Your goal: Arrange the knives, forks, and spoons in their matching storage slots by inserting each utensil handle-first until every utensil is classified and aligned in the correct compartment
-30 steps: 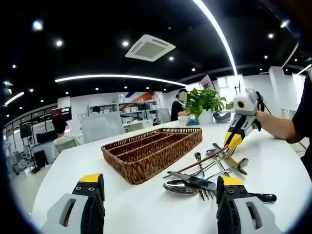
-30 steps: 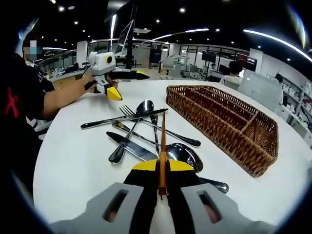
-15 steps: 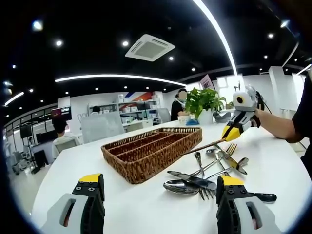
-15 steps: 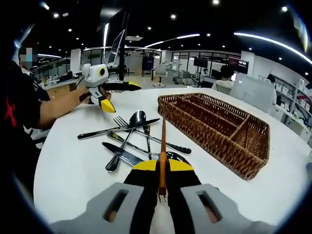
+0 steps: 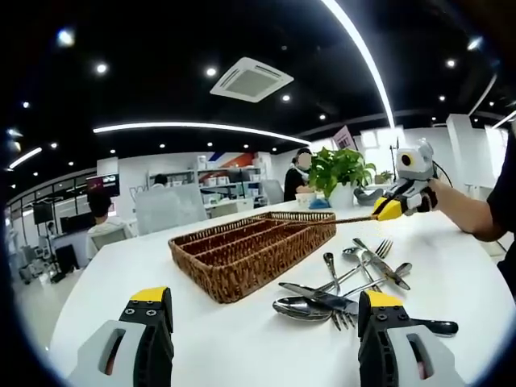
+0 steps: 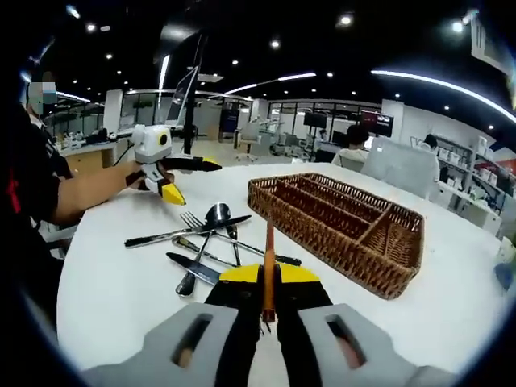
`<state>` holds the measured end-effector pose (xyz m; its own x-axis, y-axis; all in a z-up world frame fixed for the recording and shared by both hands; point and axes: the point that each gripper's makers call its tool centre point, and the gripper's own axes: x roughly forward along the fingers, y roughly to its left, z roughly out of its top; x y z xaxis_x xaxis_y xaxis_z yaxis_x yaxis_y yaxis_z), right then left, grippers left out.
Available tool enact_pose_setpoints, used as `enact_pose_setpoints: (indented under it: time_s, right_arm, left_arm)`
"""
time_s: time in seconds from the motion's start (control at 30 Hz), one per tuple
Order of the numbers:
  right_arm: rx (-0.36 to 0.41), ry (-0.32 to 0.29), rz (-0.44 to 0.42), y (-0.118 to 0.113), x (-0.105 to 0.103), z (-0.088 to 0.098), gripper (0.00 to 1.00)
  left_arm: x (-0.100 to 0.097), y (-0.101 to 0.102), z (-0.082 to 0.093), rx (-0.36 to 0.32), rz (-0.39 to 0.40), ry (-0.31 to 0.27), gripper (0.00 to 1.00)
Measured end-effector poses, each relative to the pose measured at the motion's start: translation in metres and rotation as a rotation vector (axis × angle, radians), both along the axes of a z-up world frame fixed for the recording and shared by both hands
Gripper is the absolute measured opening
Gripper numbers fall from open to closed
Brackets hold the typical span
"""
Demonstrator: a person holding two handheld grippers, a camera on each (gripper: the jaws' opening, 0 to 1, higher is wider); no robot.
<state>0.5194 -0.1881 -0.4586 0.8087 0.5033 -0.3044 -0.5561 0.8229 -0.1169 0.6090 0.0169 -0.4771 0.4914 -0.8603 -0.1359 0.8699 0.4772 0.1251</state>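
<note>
A brown-handled utensil (image 6: 268, 266) is pinched in my right gripper (image 6: 268, 284), pointing ahead above the bench (image 6: 121, 274). The wicker tray (image 6: 339, 230) lies ahead to its right, the loose cutlery (image 6: 201, 242) ahead-left. My left gripper (image 5: 262, 322) hovers spread apart, holding nothing.

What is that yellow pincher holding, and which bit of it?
The right gripper pinches a thin brown-handled utensil by one end; which utensil and end, I cannot tell. The left gripper holds nothing.

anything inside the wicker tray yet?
No utensils seen in the wicker tray: the slots facing the right gripper view look bare. The near wall hides part of each slot floor. The right tool holds a brown-handled utensil above the table.
</note>
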Motion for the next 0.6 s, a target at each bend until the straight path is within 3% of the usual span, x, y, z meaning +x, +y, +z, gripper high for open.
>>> enact_pose_setpoints:
  time_s: [0.1,0.2,0.6]
  right_arm:
    - [0.040,-0.034,-0.087,-0.013,0.002,0.012,0.04]
    - [0.034,-0.024,-0.092,-0.014,-0.002,0.014,0.04]
    - [0.080,-0.015,-0.280,-0.044,-0.016,0.034,0.04]
  left_arm:
    - [0.000,0.000,0.000,-0.003,0.000,0.004,1.00]
    - [-0.001,0.000,0.002,-0.024,-0.005,0.023,1.00]
    - [-0.001,0.002,0.008,-0.051,0.002,0.019,1.00]
